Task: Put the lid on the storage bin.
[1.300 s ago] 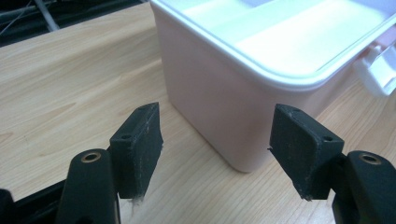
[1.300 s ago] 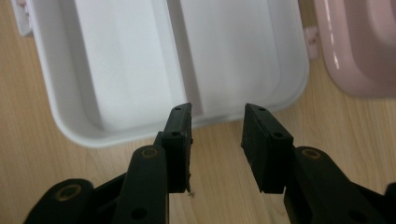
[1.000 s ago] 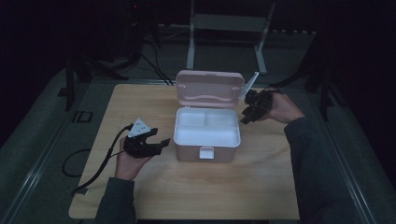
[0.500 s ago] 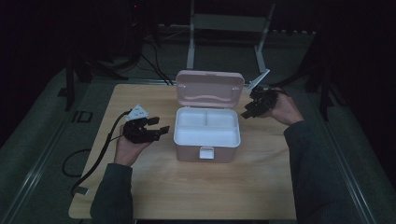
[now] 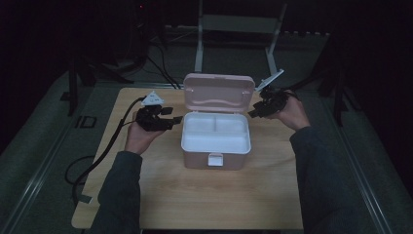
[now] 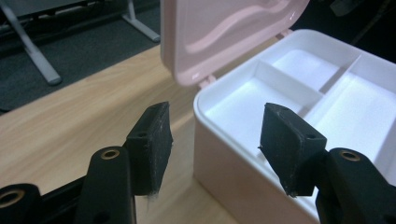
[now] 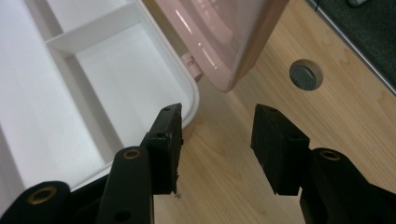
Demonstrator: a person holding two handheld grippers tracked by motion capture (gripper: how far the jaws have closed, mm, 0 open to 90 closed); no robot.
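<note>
My desk (image 5: 204, 195) looks like pale wood with a visible grain and a smooth, low-sheen finish. The box (image 5: 215, 151) reads as pink plastic, its lid (image 6: 224, 32) glossy with soft highlights, its white tray (image 7: 70, 93) smooth plastic. My tongs' pads (image 6: 152, 144) look matt black, slightly rough, rubbery.

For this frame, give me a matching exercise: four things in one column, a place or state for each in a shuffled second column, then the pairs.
1. lid
2. white tray
3. left tool
4. right tool

A. open, at the box's left side
B. raised upright at the back
C. open, at the box's right rear corner
D. divided into compartments, nothing in them

Pairs: 1-B, 2-D, 3-A, 4-C
</note>
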